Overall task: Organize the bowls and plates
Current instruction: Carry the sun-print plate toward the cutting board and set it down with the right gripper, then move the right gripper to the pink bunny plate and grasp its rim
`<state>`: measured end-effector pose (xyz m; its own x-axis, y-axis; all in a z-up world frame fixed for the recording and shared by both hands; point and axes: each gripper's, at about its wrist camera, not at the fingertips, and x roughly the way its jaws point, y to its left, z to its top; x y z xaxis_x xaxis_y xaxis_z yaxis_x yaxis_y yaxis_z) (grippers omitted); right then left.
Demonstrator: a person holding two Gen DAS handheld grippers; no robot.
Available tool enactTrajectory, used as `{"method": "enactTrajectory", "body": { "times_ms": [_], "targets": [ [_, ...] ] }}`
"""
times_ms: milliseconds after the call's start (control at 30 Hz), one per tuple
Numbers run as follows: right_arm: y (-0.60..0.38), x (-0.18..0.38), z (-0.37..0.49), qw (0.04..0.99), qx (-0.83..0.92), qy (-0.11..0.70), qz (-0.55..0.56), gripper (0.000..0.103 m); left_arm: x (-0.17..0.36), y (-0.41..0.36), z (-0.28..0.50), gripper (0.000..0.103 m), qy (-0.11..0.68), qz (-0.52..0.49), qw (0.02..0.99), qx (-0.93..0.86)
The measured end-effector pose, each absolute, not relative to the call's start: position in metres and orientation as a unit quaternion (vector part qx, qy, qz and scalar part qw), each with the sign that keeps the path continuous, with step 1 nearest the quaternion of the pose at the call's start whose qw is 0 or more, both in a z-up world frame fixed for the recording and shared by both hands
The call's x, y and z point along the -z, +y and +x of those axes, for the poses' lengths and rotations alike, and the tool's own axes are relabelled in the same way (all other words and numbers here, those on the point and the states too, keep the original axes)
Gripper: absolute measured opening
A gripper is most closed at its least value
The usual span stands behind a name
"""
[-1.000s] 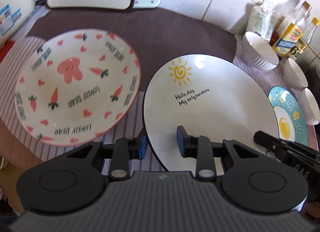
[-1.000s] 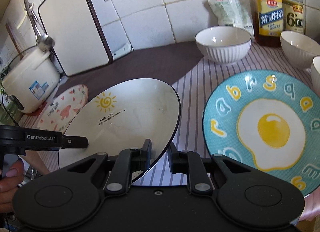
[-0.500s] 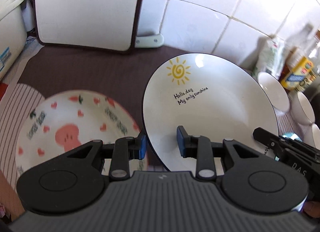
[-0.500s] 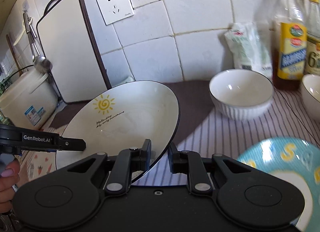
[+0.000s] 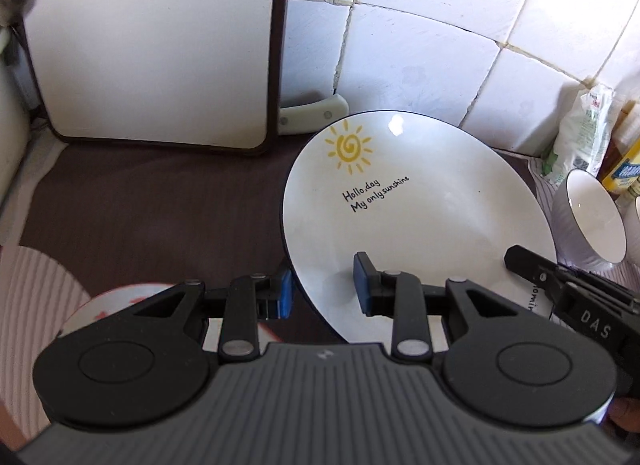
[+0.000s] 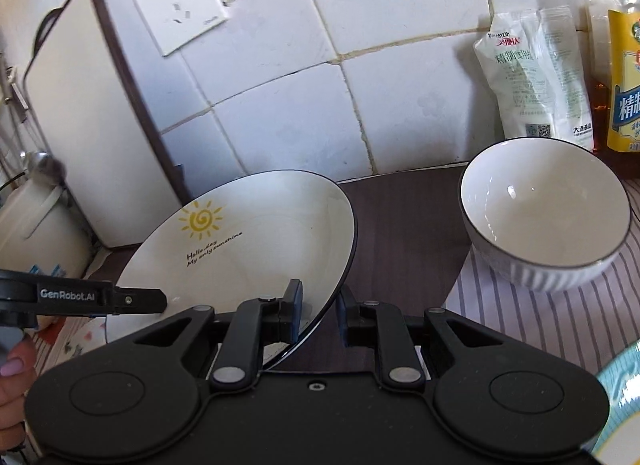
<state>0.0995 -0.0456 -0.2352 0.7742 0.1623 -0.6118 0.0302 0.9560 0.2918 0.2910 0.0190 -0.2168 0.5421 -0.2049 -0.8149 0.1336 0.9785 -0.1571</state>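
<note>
A white plate with a yellow sun and black lettering (image 5: 416, 221) (image 6: 256, 249) hangs in the air above the dark mat, held from both sides. My left gripper (image 5: 324, 291) is shut on its left rim, one blue pad under the edge and one on the face. My right gripper (image 6: 320, 311) is shut on its right rim. The left gripper's arm (image 6: 104, 299) shows at the plate's far side in the right wrist view. A pink carrot-pattern plate (image 5: 132, 301) lies low at the left, mostly hidden. A white ribbed bowl (image 6: 544, 217) (image 5: 588, 221) stands to the right.
A white cutting board (image 5: 148, 45) leans on the tiled wall close behind, beside a rice cooker (image 6: 36, 233). A wall socket (image 6: 180, 5), a salt bag (image 6: 536, 73) and bottles (image 6: 624, 81) line the back right. A blue egg plate's edge (image 6: 620, 377) shows bottom right.
Both grippers have carried the sun plate toward the tiled wall and cutting board. The carrot plate and the blue egg plate have slid almost out of view below.
</note>
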Motion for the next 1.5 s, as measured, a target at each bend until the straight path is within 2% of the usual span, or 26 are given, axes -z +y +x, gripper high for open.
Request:
{"method": "enactTrajectory", "body": {
  "times_ms": [200,467,700,833,1000,1133,1267,1500],
  "targets": [
    [-0.051,0.243,0.119,0.929,-0.016,0.346,0.132,0.022,0.231,0.013,0.299,0.028,0.496,-0.050,0.862,0.096],
    [-0.067,0.247,0.130,0.903,-0.016,0.394,0.170,0.022,0.231,0.013,0.299,0.028,0.515,-0.060,0.848,0.106],
    [-0.055,0.247,0.132,0.902,-0.002,0.413,0.128,0.025,0.233,0.006,0.301,0.028,0.532,-0.037,0.842,0.081],
    [-0.047,0.231,0.118,0.912,-0.007,0.397,0.105,0.044,0.209,0.005,0.290,0.028,0.540,-0.011,0.837,0.087],
    [-0.045,0.194,0.088,0.927,-0.015,0.357,0.117,0.044,0.166,0.015,0.265,0.029,0.529,-0.015,0.840,0.116],
    [-0.040,0.161,0.065,0.933,-0.017,0.343,0.103,0.052,0.145,0.023,0.242,0.030,0.529,-0.005,0.838,0.135],
    [-0.028,0.135,0.048,0.932,-0.025,0.349,0.095,0.055,0.134,0.034,0.222,0.032,0.534,0.004,0.835,0.135],
    [0.007,0.101,0.011,0.940,-0.060,0.330,0.057,0.065,0.114,0.060,0.180,0.042,0.535,0.020,0.832,0.141]
  ]
}}
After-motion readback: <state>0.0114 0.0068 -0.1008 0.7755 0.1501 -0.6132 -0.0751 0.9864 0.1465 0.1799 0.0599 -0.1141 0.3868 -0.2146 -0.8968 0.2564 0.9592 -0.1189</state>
